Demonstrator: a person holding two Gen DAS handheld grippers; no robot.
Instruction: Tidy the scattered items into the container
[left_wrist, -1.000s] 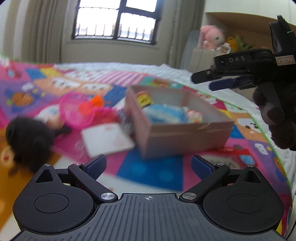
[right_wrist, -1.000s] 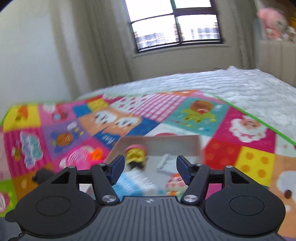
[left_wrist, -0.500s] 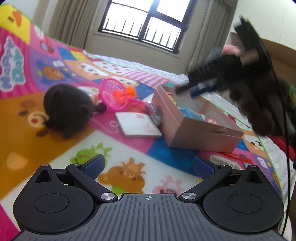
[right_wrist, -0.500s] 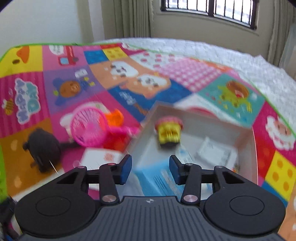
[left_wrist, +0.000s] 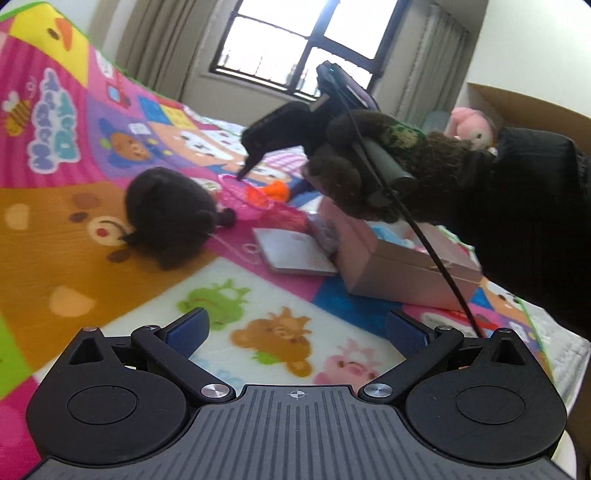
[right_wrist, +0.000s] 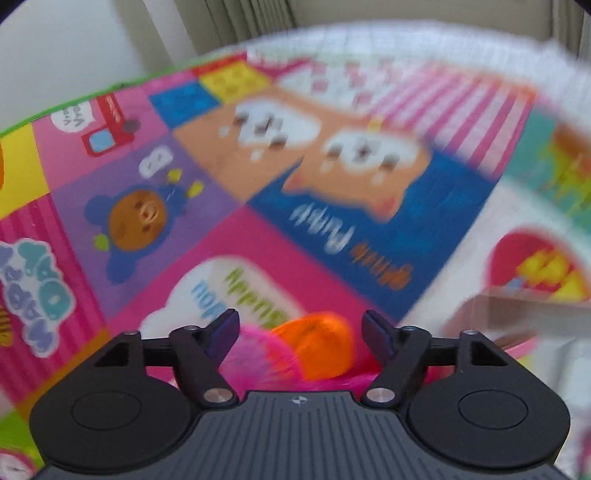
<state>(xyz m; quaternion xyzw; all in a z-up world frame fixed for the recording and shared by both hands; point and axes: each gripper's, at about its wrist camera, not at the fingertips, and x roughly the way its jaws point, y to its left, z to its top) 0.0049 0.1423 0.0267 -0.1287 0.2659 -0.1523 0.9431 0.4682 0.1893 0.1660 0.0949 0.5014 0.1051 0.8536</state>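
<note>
In the lower middle of the right wrist view, the right gripper (right_wrist: 299, 332) is opening its jaws over an orange toy (right_wrist: 319, 343) lying on a pink net (right_wrist: 255, 354), with nothing pressed between the pads, so the step in hand is probably the reach for the next stray item. At the bottom of the left wrist view the left gripper (left_wrist: 295, 328) is hanging empty, its jaws spread wide above the play mat (left_wrist: 74, 229), while the box (left_wrist: 399, 273) is sitting at centre right with a white card (left_wrist: 295, 254) and a dark plush toy (left_wrist: 170, 214) lying to its left. The next move likely calls for lowering the spread jaws around the orange toy and closing on it before carrying it right to the box.
</note>
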